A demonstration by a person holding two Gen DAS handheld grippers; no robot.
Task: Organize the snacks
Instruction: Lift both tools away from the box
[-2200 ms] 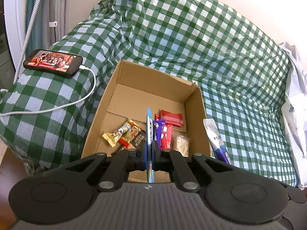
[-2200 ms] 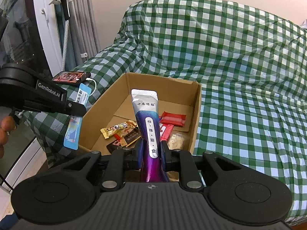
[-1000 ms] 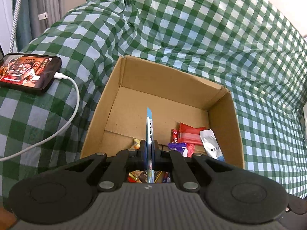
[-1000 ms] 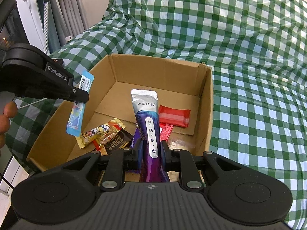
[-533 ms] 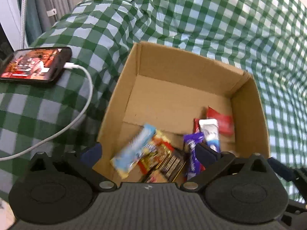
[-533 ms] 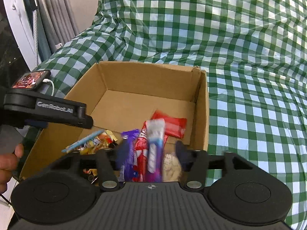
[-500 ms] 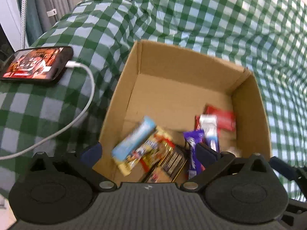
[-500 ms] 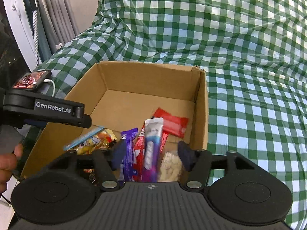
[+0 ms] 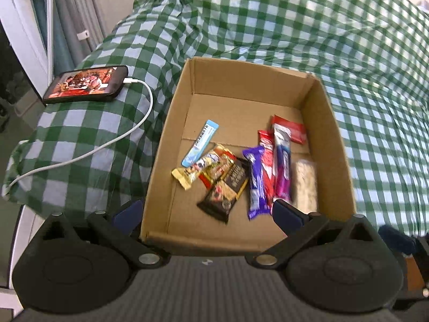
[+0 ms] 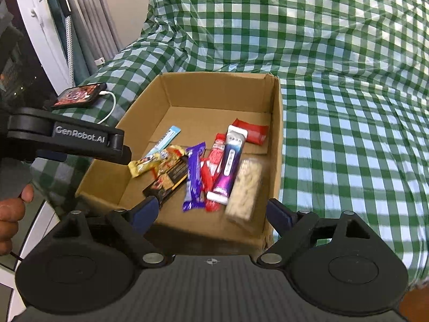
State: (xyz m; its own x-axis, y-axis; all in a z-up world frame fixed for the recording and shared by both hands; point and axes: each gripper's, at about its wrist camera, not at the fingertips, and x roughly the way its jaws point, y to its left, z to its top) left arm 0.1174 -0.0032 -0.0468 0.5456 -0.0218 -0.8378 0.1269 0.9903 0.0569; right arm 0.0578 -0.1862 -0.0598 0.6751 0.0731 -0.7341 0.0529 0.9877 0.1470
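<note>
An open cardboard box point(image 9: 171, 123) point(image 10: 276, 134) sits on the checked cover with several snack packets inside. The light blue stick packet point(image 9: 200, 142) point(image 10: 163, 141) lies loose at the box's left. On the red bars to the right rests the purple and white pouch point(image 9: 281, 161) point(image 10: 230, 161). My left gripper point(image 9: 207, 212) stands wide open over the near box edge, holding nothing. The right gripper point(image 10: 211, 213) also hovers at the near edge, its jaws opening with nothing pressed between them. One black finger point(image 10: 80, 139) of the left gripper shows in the right wrist view.
A phone point(image 9: 85, 86) with a lit screen and a white cable point(image 9: 107, 145) lies left of the box. The green checked cover point(image 9: 268, 26) rises behind and spreads right. Grey curtains point(image 10: 80, 26) hang at far left. A person's hand point(image 10: 10, 214) grips the left tool.
Both grippers went from shut to open. The blue stick and the purple pouch dropped into the box. Both grippers drew back from the box and rose a little.
</note>
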